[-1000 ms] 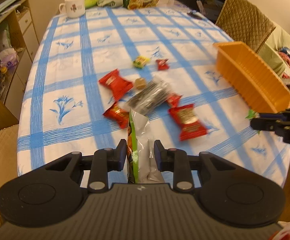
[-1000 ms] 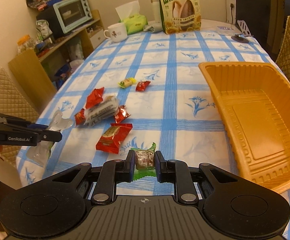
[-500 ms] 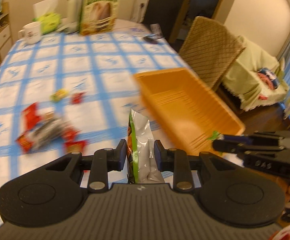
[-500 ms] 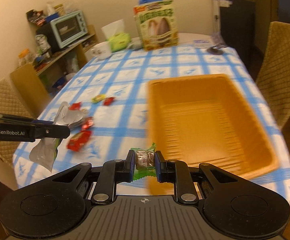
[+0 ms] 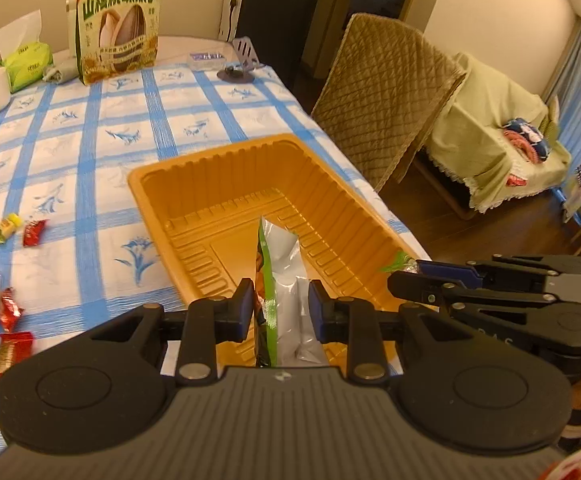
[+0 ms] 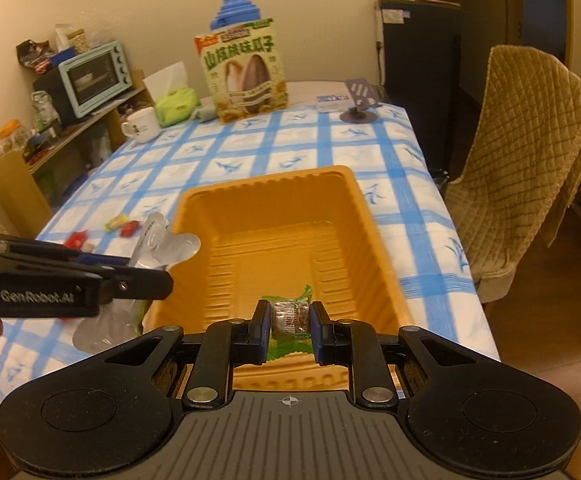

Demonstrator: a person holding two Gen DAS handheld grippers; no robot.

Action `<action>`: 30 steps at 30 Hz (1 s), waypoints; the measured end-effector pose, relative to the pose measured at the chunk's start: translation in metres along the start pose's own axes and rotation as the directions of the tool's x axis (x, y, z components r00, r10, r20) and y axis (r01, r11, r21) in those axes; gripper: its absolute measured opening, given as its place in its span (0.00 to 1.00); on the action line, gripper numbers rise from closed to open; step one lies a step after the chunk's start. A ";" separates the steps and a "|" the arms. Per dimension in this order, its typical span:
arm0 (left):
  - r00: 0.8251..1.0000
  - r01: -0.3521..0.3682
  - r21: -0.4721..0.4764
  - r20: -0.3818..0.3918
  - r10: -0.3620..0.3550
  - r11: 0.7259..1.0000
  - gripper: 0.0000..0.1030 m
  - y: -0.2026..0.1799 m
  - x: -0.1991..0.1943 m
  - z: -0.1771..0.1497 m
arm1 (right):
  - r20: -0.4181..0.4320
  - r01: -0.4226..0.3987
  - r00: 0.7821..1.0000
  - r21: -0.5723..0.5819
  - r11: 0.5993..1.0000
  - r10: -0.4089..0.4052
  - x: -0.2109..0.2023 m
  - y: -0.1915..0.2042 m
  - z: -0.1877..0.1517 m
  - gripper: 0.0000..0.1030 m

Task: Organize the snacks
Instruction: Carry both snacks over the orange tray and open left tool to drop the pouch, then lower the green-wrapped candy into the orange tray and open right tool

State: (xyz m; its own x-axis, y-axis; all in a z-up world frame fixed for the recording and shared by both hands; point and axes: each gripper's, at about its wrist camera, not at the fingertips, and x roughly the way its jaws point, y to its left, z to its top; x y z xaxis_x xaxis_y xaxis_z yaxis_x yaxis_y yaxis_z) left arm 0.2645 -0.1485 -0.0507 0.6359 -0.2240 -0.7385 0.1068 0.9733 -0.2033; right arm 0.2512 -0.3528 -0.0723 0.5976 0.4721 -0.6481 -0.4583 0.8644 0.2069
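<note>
The right hand-held gripper (image 6: 290,320) pinches a green-wrapped candy (image 6: 289,317) above the orange tray (image 6: 354,216).

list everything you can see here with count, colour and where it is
tray: 1, orange, on the table, nothing inside
tablecloth: 1, blue and white check, over the table
small snacks: several, mostly red, one yellow, left of the tray
seed bag: 1, green and white, upright at the far end
mug: 1, white, far left
tissue pack: 1, green, beside the mug
toaster oven: 1, pale blue, on the shelf
chair: 1, tan quilted, right of the table
left gripper: shut on silver and green packet
right gripper: shut on green-wrapped candy
</note>
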 end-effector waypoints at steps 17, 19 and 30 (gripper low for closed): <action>0.993 -0.063 -0.046 -0.098 0.059 0.997 0.35 -0.013 0.060 -0.001 | -0.057 -0.003 0.998 0.039 0.999 0.006 0.030 -0.034 0.001 0.20; 0.994 -0.053 -0.045 -0.099 0.048 0.998 0.39 -0.013 0.059 0.000 | -0.059 -0.006 0.998 0.040 0.999 0.009 0.030 -0.036 0.001 0.20; 0.995 -0.038 -0.032 -0.094 0.034 0.999 0.40 -0.005 0.042 -0.005 | -0.068 -0.033 0.997 0.027 0.999 0.035 0.041 -0.036 0.005 0.20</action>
State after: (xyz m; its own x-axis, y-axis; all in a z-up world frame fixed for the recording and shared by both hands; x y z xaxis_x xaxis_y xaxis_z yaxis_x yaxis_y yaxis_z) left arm 0.2870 -0.1625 -0.0838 0.5647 -0.1941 -0.8021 0.0581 0.9789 -0.1960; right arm 0.2952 -0.3639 -0.1027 0.5351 0.4891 -0.6888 -0.4598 0.8526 0.2483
